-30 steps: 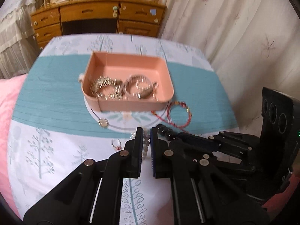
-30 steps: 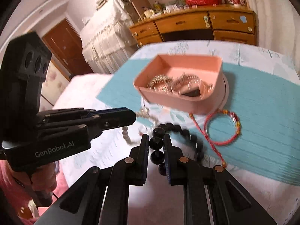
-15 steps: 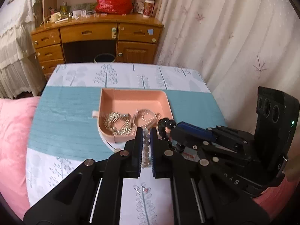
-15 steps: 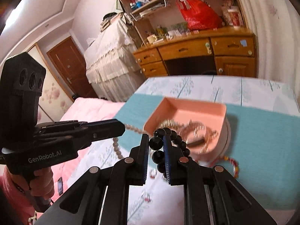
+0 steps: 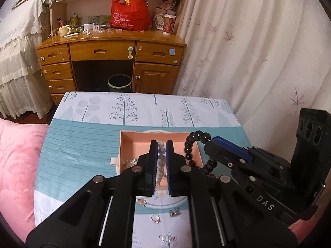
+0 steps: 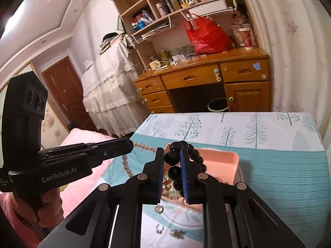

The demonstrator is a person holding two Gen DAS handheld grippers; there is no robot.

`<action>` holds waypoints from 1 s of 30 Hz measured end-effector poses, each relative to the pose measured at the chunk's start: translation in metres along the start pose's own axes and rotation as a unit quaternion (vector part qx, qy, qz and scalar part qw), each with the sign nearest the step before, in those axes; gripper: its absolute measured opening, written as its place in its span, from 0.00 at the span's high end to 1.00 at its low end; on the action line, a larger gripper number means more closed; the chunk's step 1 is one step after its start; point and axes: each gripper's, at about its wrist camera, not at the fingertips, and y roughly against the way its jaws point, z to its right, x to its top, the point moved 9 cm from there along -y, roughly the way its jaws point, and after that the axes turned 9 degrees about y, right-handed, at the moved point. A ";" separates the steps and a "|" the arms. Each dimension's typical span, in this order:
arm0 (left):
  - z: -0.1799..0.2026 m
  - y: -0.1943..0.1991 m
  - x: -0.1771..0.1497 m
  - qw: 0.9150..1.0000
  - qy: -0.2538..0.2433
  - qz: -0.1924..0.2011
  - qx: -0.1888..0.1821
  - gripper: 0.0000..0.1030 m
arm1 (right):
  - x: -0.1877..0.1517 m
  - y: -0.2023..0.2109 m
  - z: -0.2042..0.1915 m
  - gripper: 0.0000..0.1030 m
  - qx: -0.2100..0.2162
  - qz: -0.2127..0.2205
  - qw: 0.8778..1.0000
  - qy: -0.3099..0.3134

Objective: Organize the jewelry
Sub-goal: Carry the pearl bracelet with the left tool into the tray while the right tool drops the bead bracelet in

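Both strands have been lifted off the surface (image 5: 86,136) since a second ago and are now carried above the shallow pink rectangular tray (image 5: 132,142). A string of pale grey-white beads (image 5: 160,165) is pinched between the narrowly set fingers of the left tongs (image 5: 160,165), with its loop hung over the tray; from the right wrist view the same pale strand (image 6: 128,167) is seen draped from the left tongs (image 6: 130,145). A bracelet of large glossy black round beads (image 6: 172,158) is clamped in the right tongs (image 6: 172,169), its loop arched just over the tray's near corner (image 6: 235,165). Inside the tray a heap of gold-coloured metal pieces (image 5: 129,162) is seen. On the printed cloth nearer the cameras, a small round silver pendant (image 5: 141,202), a silver ring (image 5: 155,219) and a small gold clasp-like piece (image 5: 174,212) are left lying apart from one another.
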 end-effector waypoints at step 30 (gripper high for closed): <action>-0.052 -0.063 -0.051 0.993 0.029 -0.100 0.061 0.50 | -0.058 -0.028 0.070 0.49 -0.113 -0.083 0.989 -0.050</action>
